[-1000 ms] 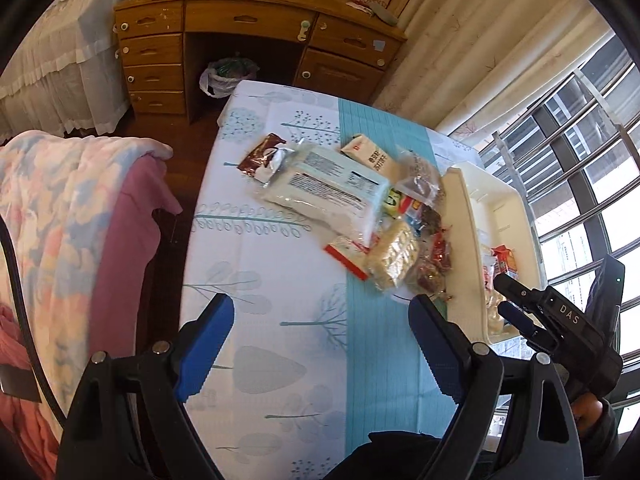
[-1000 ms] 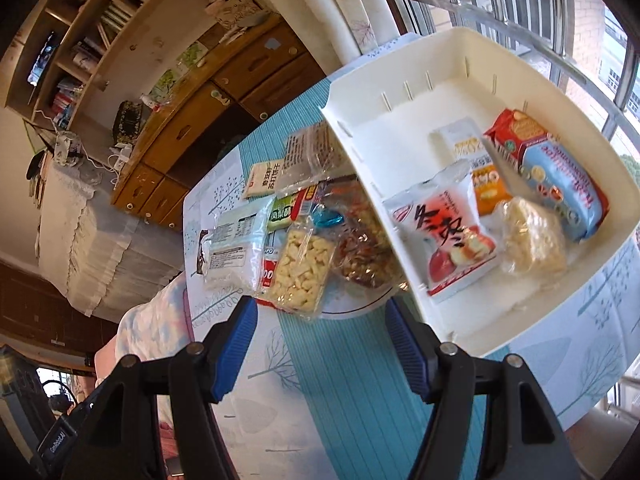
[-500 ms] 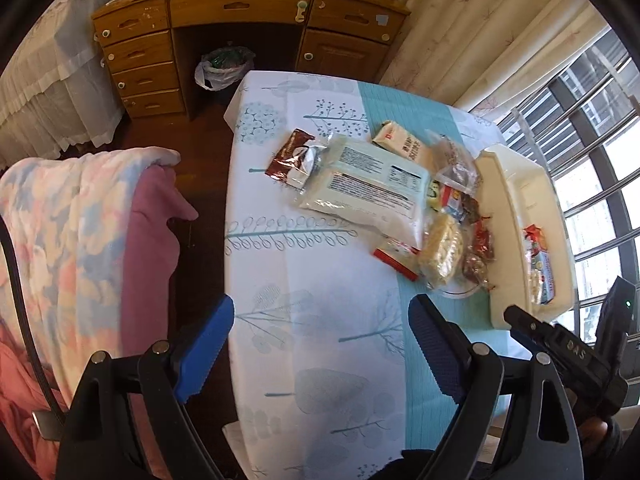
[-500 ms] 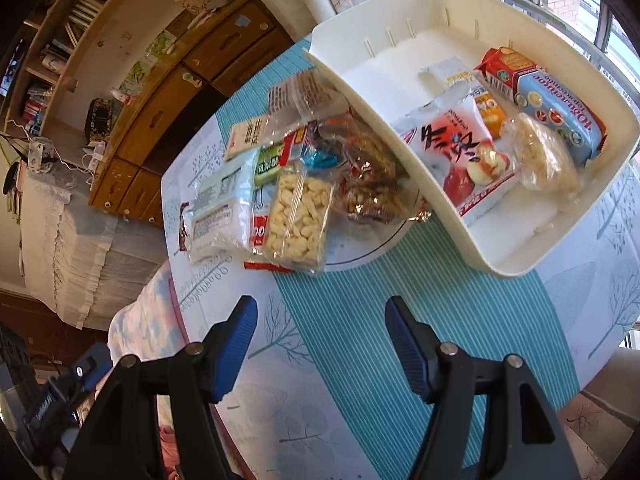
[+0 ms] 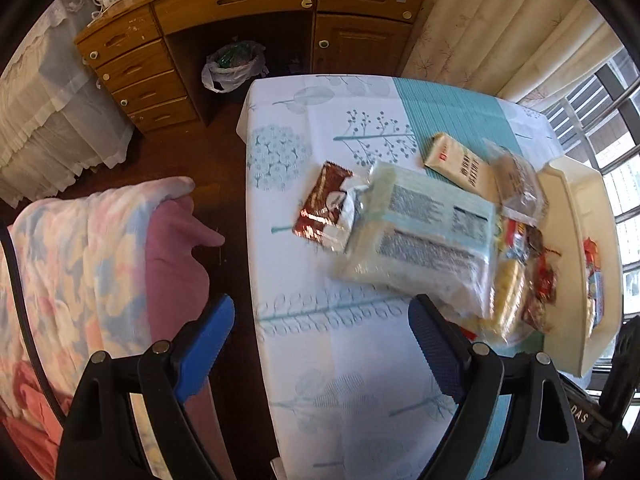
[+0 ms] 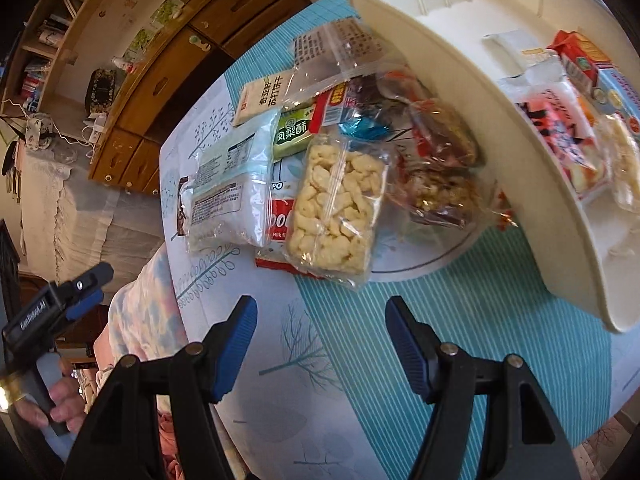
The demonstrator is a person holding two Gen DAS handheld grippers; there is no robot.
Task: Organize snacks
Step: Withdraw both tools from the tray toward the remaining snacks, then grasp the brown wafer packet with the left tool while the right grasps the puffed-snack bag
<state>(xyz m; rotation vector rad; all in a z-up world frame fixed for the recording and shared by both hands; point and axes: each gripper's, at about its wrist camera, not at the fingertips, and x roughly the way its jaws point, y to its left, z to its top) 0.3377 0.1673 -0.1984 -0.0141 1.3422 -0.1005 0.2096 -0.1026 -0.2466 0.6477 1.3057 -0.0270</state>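
Note:
A heap of snack packs lies on the table beside a cream bin (image 6: 472, 92). Nearest my right gripper (image 6: 320, 320) is a clear pack of pale puffed pieces (image 6: 336, 204); the gripper stands open just short of it, nothing between its fingers. A large white and pale blue pack (image 5: 420, 240) and a brown foil wrapper (image 5: 320, 208) lie ahead of my left gripper (image 5: 322, 320), which is open and empty over the table's left edge. The bin (image 5: 568, 248) holds several packs, among them a red and white bag (image 6: 560, 140).
A wooden desk with drawers (image 5: 248, 20) stands beyond the table, a bagged waste bin (image 5: 232, 64) under it. A pastel blanket on a chair (image 5: 80, 272) lies left of the table. A person's hand (image 6: 48, 396) holds the left gripper's handle.
Both grippers have come lower and closer to the snack heap. The left view has swung left toward the table's edge. Neither gripper's opening has changed.

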